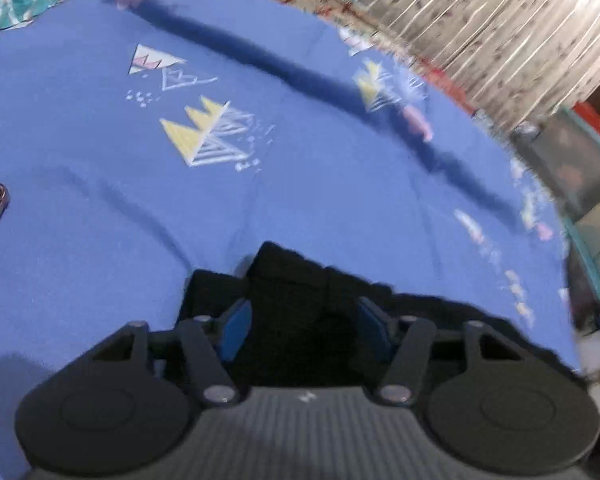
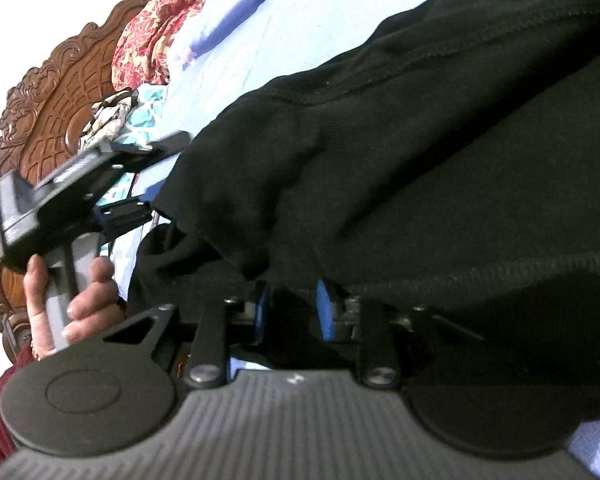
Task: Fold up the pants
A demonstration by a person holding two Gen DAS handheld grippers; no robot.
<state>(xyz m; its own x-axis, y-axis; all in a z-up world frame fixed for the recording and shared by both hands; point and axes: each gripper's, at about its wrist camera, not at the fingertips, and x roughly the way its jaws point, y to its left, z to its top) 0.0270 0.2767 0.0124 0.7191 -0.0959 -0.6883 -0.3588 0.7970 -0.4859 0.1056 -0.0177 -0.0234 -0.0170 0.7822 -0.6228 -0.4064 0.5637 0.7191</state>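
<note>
Lying bunched on the bedsheet [image 1: 100,240], black pants [image 2: 420,160] sit between both grippers' half-open fingers; grip unclear.

Blue printed bedsheet [image 1: 300,184], carved wooden headboard [image 2: 56,108], pleated curtain [image 1: 500,32]

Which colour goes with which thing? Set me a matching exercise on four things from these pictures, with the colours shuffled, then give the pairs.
Things:
1. pants
2. bedsheet
3. carved headboard
4. floral cloth

Colours:
A. brown
B. red and tan
C. black
D. blue, with triangle prints

Pairs: 1-C, 2-D, 3-A, 4-B
</note>
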